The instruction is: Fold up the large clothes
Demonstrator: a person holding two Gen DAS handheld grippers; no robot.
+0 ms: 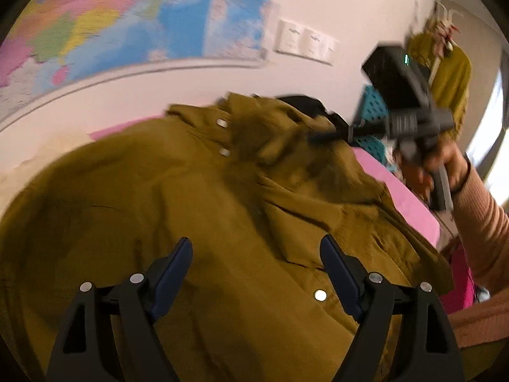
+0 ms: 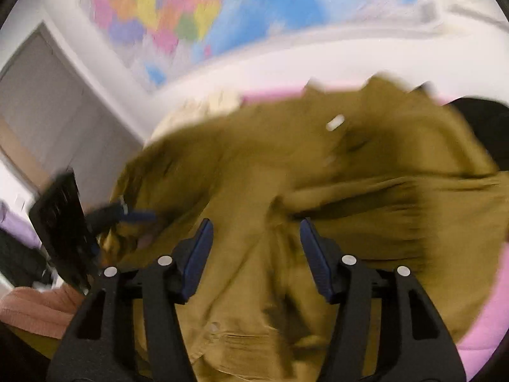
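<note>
An olive-brown jacket [image 1: 197,210] is lying spread over a pink bed [image 1: 410,203], its collar end pointing toward the white wall [image 1: 334,6] and its body filling most of both wrist views. The cloth is looking rumpled: soft ridges are running across it, a flap is folding over near the middle, and the collar is bunching up in a heap. Round silver snaps [image 1: 320,295] are showing along the front edge. Something black [image 1: 299,100] is peeking out from behind the collar.

The left claw [image 1: 256,248] is hovering above the jacket's lower part with its blue pads [image 1: 337,273] standing wide apart, nothing between them. The right claw [image 2: 254,232] is also released, its pads parted over the cloth and gripping nothing; that view is heavily blurred. In the left view a hand [image 1: 445,165] in a salmon ribbed sleeve [image 1: 483,238] is carrying the right claw near the jacket's collar.

A colourful map [image 1: 127,16] is hanging on the wall, and another mustard garment [image 1: 451,76] is hanging at the far right.
</note>
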